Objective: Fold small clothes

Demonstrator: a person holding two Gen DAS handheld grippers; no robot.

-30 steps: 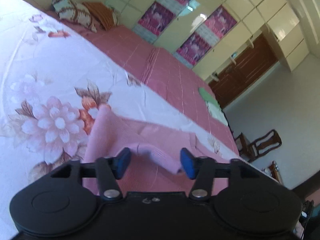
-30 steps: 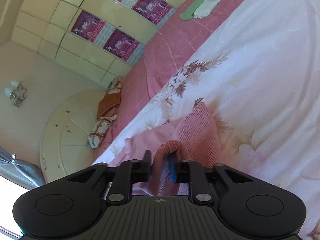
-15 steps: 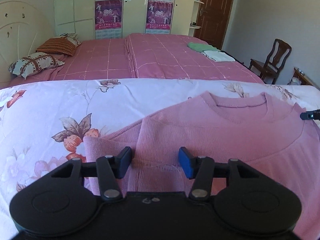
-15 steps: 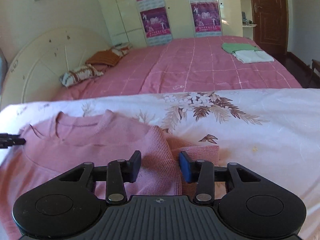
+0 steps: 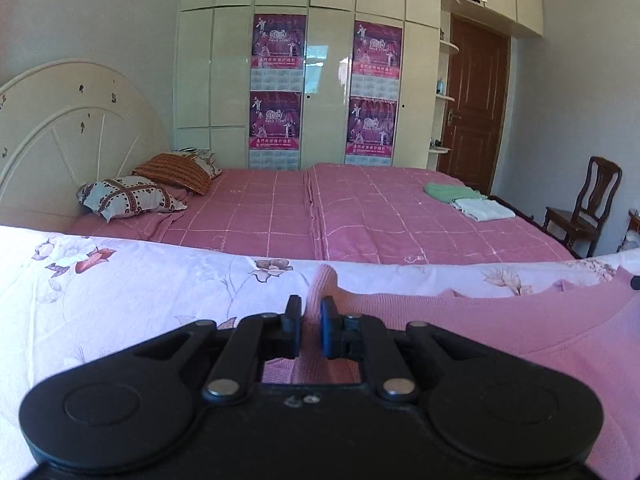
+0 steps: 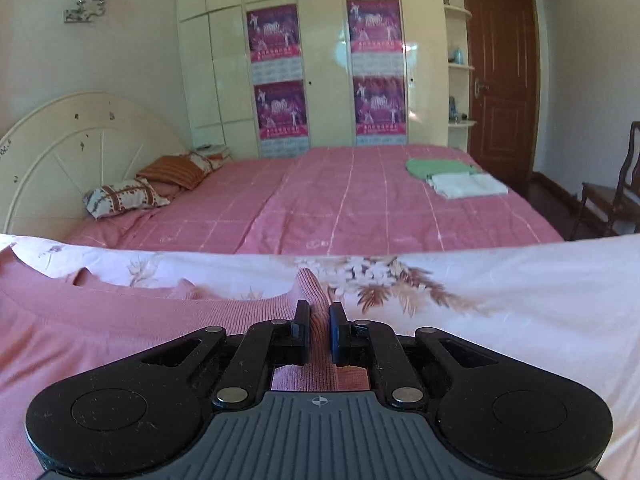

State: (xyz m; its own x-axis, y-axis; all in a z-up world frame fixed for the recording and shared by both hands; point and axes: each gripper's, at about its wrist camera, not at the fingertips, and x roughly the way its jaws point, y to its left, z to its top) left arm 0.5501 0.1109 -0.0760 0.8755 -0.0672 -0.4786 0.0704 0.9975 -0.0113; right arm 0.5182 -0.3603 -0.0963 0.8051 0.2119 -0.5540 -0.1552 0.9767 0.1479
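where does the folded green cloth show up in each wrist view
Left wrist: folded green cloth lies right of centre on the pink checked bedspread, touching a white cloth.
Right wrist: folded green cloth sits right of centre, same spot.
Shared landmark: the brown door.

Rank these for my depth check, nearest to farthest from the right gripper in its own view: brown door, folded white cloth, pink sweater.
1. pink sweater, pinched in the right gripper
2. folded white cloth, right side of the far bed
3. brown door, back right wall

Floral bedsheet (white) carries pink sweater.
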